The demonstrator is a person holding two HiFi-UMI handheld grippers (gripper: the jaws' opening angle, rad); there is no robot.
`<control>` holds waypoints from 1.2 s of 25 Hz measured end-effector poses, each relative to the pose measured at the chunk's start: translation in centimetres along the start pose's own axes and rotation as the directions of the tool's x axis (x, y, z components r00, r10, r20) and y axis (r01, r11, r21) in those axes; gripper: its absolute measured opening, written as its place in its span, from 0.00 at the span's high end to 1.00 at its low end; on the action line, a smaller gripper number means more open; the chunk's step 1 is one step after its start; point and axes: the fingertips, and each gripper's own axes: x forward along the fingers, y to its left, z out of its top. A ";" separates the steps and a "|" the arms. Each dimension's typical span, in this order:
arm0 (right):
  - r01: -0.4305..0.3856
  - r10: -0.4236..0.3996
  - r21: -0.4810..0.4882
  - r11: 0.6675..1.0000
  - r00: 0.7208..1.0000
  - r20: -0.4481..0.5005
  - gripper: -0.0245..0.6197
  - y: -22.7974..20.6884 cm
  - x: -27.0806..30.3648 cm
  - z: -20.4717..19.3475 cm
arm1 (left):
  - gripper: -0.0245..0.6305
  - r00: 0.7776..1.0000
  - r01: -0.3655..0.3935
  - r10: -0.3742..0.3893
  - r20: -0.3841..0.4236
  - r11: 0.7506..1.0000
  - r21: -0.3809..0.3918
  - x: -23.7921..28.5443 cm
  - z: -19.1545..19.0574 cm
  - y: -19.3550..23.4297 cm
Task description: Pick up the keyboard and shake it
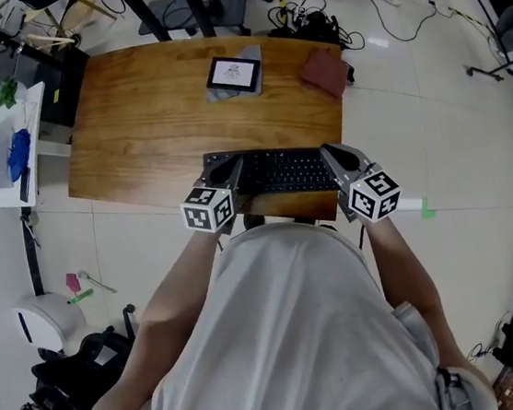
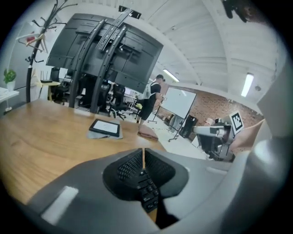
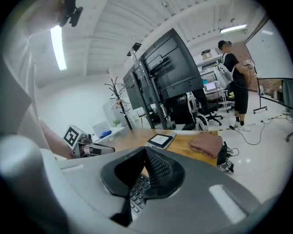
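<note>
The left gripper (image 1: pixel 223 177) and the right gripper (image 1: pixel 339 161) each have their jaws squeezed shut on one short end of the keyboard (image 1: pixel 285 170). It stretches between the two pairs of jaws, over the near edge of the bench (image 1: pixel 135 121). It looks light, thin and stiff. The keys could break, so holding both ends is safest
</note>
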 end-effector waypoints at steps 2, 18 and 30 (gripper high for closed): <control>-0.036 0.036 -0.014 0.999 0.999 0.023 0.96 1.4 0.0 1.4 | 0.96 0.997 0.051 -0.052 0.058 0.998 0.029 -0.2 2.3 -2.0; -0.127 0.131 -0.062 0.990 0.989 0.073 0.96 5.7 -0.1 4.0 | 0.96 0.969 0.183 -0.197 0.149 0.977 0.107 -1.3 6.8 -6.8; -0.139 0.141 -0.046 0.989 0.988 0.057 0.96 6.4 0.1 3.1 | 0.96 0.970 0.181 -0.194 0.144 0.978 0.103 -1.9 6.3 -6.7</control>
